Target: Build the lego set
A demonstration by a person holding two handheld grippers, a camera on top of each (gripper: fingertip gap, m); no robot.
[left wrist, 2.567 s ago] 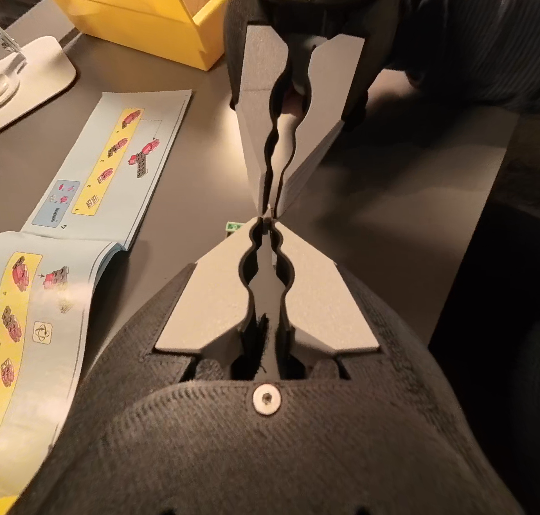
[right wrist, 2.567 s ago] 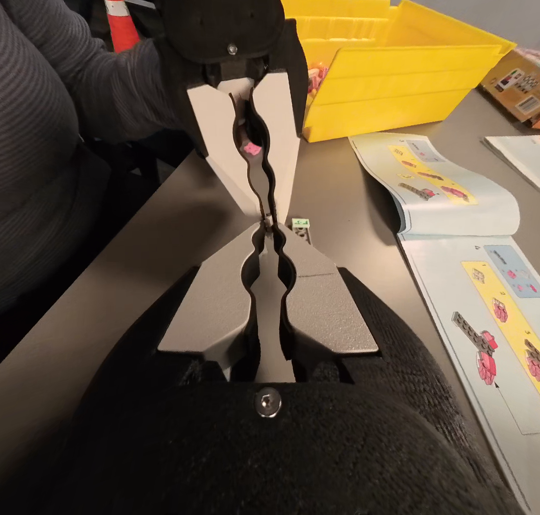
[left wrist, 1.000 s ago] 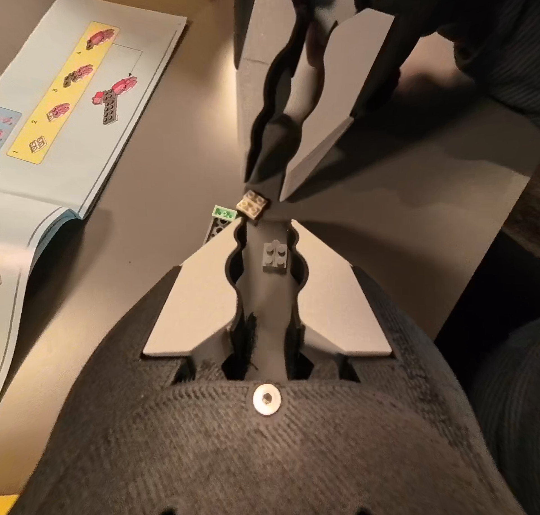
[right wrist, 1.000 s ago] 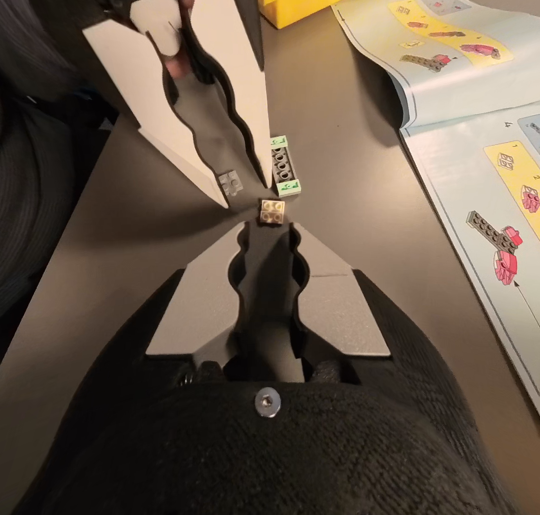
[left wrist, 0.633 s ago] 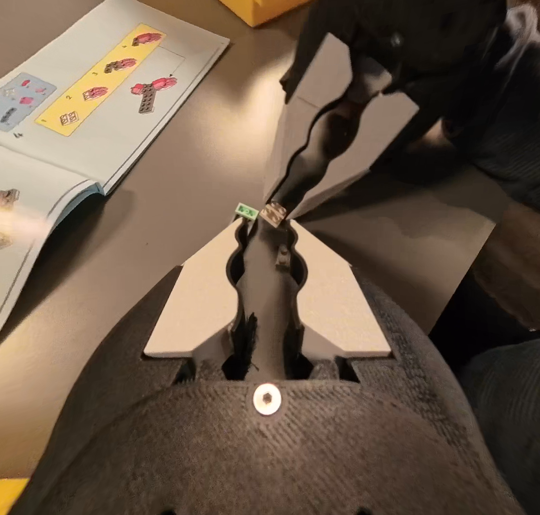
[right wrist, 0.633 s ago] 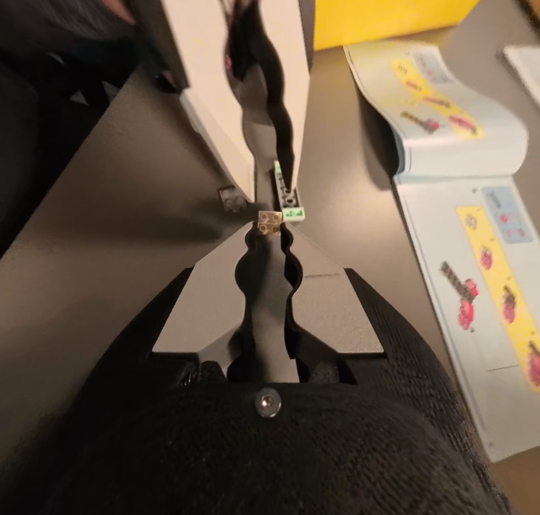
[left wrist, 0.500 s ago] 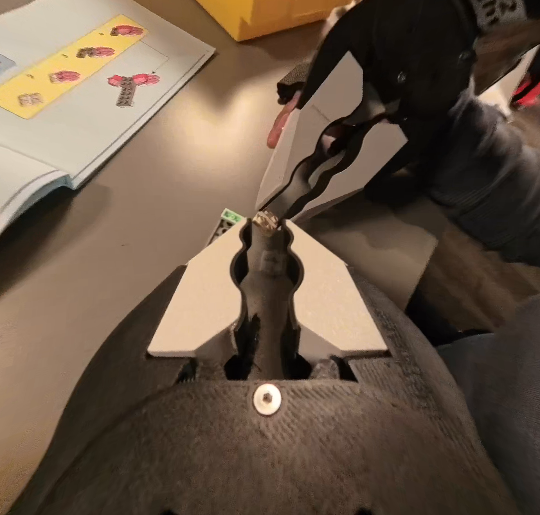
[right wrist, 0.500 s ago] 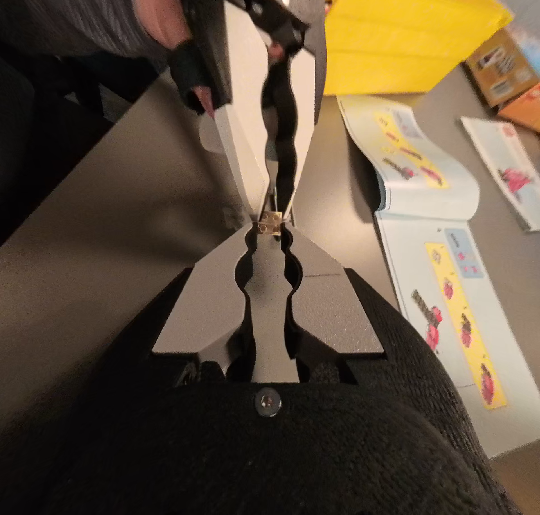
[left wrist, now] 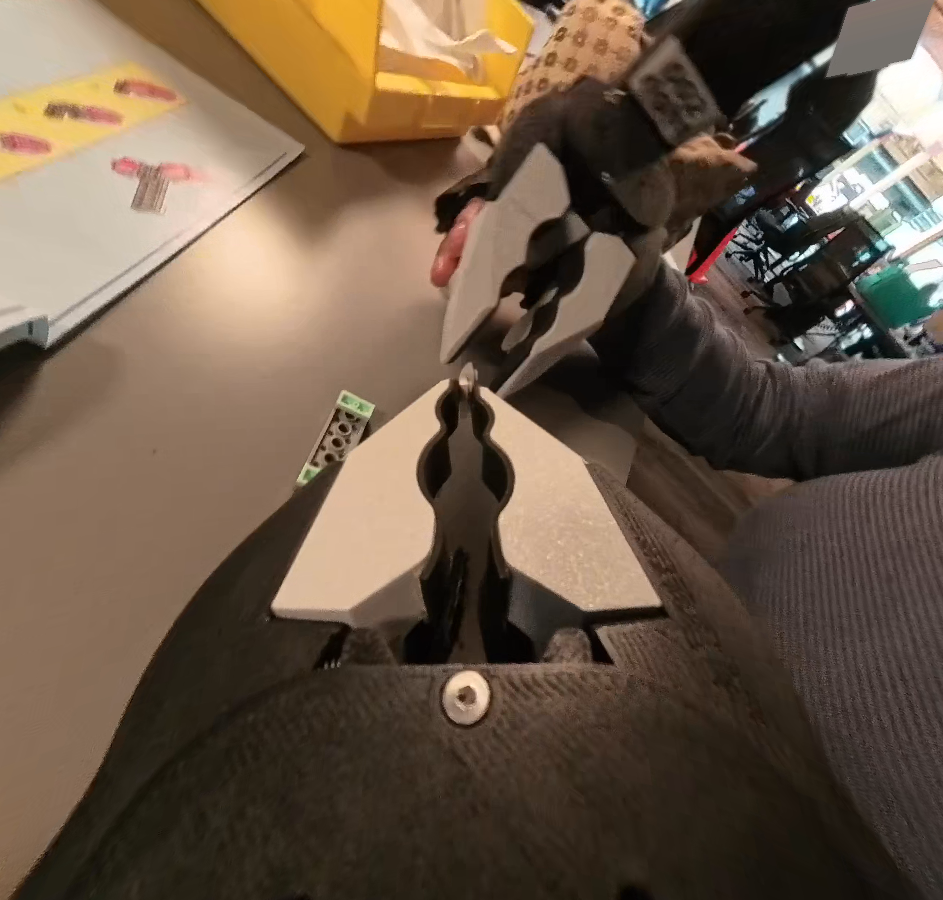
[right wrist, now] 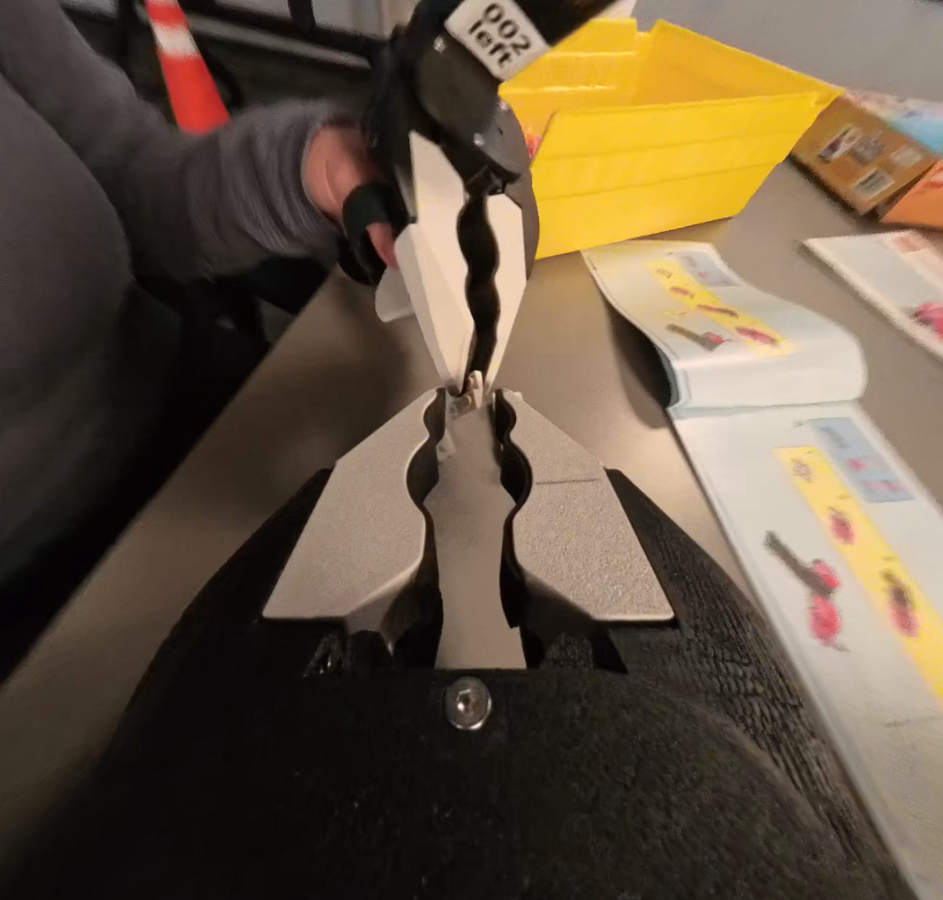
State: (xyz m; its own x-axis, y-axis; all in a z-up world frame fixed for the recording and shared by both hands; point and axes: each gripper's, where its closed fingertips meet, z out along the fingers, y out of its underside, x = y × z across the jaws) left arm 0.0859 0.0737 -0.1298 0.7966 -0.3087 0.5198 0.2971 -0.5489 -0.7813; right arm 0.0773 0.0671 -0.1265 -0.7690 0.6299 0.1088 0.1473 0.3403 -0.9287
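Bare grey table [left wrist: 214,314] lies open left of the left gripper [left wrist: 467,390], hemmed by the grey-and-green brick [left wrist: 337,436], open booklet [left wrist: 127,150], yellow bin [left wrist: 357,59] and right gripper [left wrist: 479,370] ahead

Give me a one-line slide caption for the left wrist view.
Left gripper pinching a small pale plate, right gripper open just beyond.

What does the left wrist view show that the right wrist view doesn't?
Left only: a grey brick with green ends and crumpled white paper in the bin. Right only: an orange-and-white cone and brown boxes. Both: the yellow bin, the open booklet, the left gripper pinching a small pale brick, and the open right gripper.
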